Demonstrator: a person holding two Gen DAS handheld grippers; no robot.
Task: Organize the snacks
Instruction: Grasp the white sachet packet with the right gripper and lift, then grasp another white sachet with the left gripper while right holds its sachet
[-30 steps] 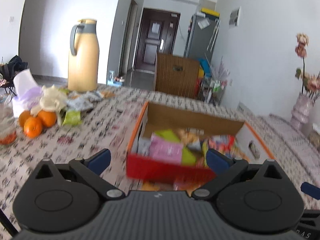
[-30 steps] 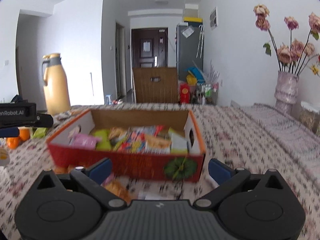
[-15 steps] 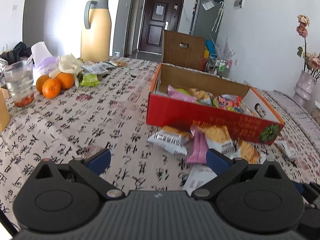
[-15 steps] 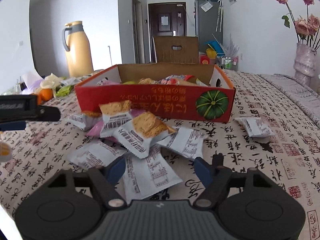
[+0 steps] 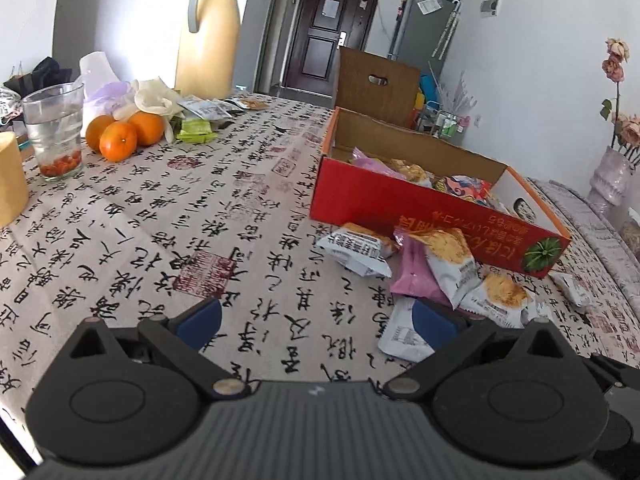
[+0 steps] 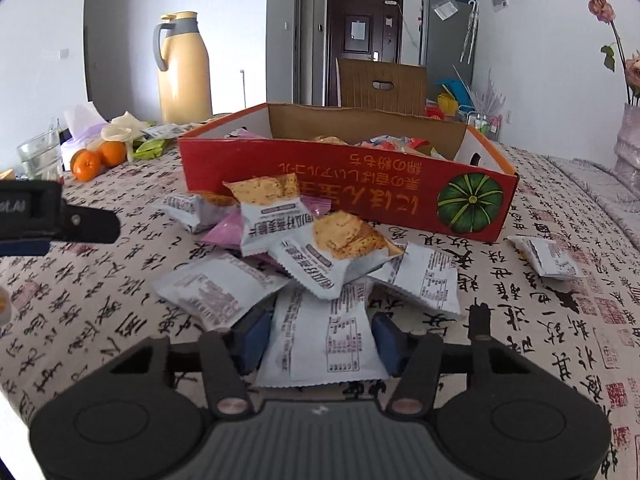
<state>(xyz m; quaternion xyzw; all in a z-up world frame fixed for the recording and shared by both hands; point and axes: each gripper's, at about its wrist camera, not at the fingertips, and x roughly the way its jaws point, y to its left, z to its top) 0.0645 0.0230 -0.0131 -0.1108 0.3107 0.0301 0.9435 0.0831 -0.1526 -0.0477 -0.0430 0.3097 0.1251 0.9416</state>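
Calligraphy tablecloth [image 5: 132, 216]; right tool [image 6: 318, 334] pinching white snack packet [image 6: 320, 344]; left tool [image 5: 316, 316] spread, empty.

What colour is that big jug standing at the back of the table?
The jug is pale yellow with a grey handle and collar, clearest in the left wrist view.

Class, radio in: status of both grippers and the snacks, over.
Left gripper open, empty. Right gripper closing around white packet. Snack pile before red box. Nothing blocking.

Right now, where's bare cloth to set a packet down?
Free: the cloth between the oranges and the box, ahead of the left gripper. Crowded: the packet pile before the box, around the right gripper.
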